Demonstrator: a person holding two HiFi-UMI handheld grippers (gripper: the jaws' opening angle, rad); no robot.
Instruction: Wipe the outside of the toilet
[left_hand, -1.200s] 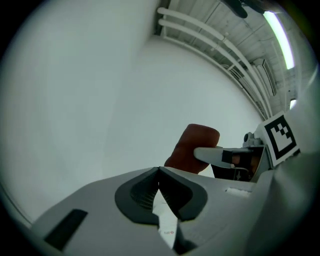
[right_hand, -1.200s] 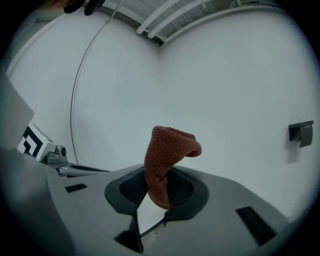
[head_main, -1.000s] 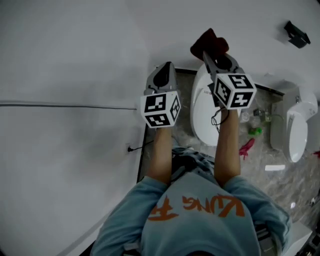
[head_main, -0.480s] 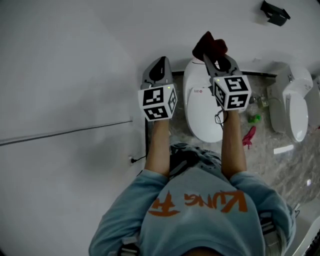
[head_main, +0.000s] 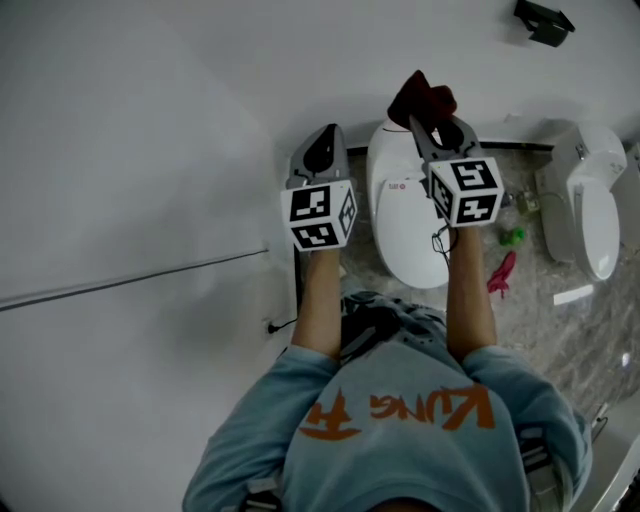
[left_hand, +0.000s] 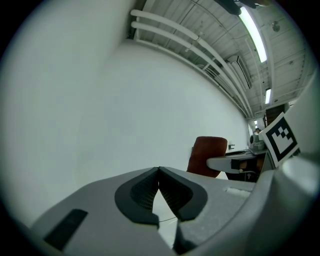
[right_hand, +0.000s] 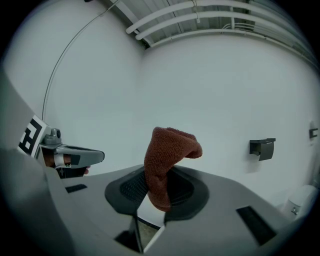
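A white toilet (head_main: 407, 225) with its lid down stands against the white wall, below and between my two grippers in the head view. My right gripper (head_main: 425, 118) is shut on a dark red cloth (head_main: 421, 98) and is held up over the back of the toilet; the cloth (right_hand: 166, 162) sticks up from between its jaws. My left gripper (head_main: 322, 140) hangs left of the toilet, near the wall, shut with nothing in it; its tips (left_hand: 159, 170) meet. The red cloth (left_hand: 206, 156) shows beyond it.
A second white toilet (head_main: 587, 218) stands at the right. A pink item (head_main: 499, 274) and a green one (head_main: 511, 237) lie on the marbled floor between them. A black holder (head_main: 541, 22) hangs on the wall. A cable (head_main: 140, 277) runs along the wall at left.
The view has shifted, so the toilet now lies more squarely under my grippers. Both grippers keep their pose, the right one still holding the cloth.
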